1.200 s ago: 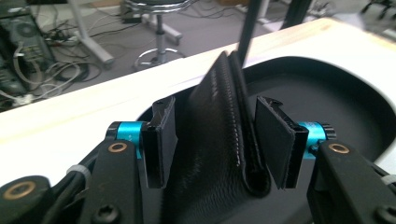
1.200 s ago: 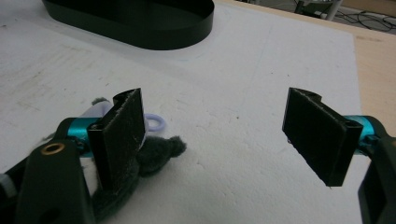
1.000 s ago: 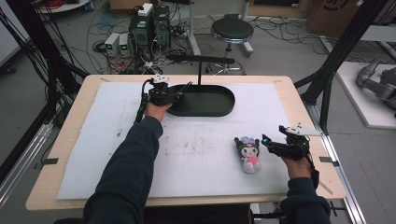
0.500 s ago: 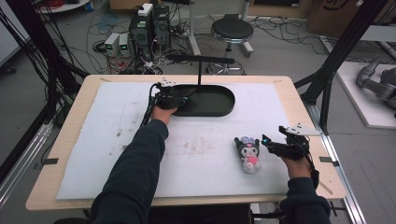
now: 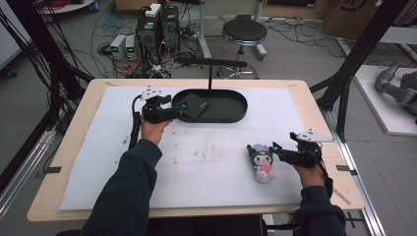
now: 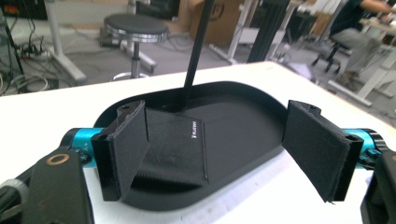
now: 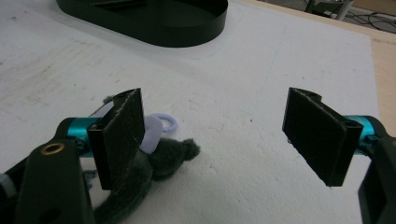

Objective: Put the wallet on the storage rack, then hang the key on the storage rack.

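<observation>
From the high view, the left gripper [image 5: 173, 111] sat at the left end of the black oval tray [image 5: 231, 117], near the worktop's far edge. Its fingers had just been opening and now stood wide, nothing between them. A flat black wallet [image 5: 194, 105] lay inside the tray's left half, its long axis slanted across the tray, one corner toward the gripper. The right gripper [image 5: 278, 150] rested near the right edge, fingers spread, just beside a small plush toy [image 5: 261, 161] lying with its head toward the far edge.

In the left gripper view the wallet [image 6: 175, 144] lay flat on the tray floor beyond the left finger [image 6: 123, 149], apart from both pads as far as I could tell (a thin black post rose from the tray behind it). If the hand pulled back carelessly, I'd judge a finger could catch the tray rim and shift the tray.

In the right gripper view the plush toy [image 7: 161, 156] lay against the left finger [image 7: 121, 135], outside the gap. Closing from there would likely miss it or nudge it aside.
</observation>
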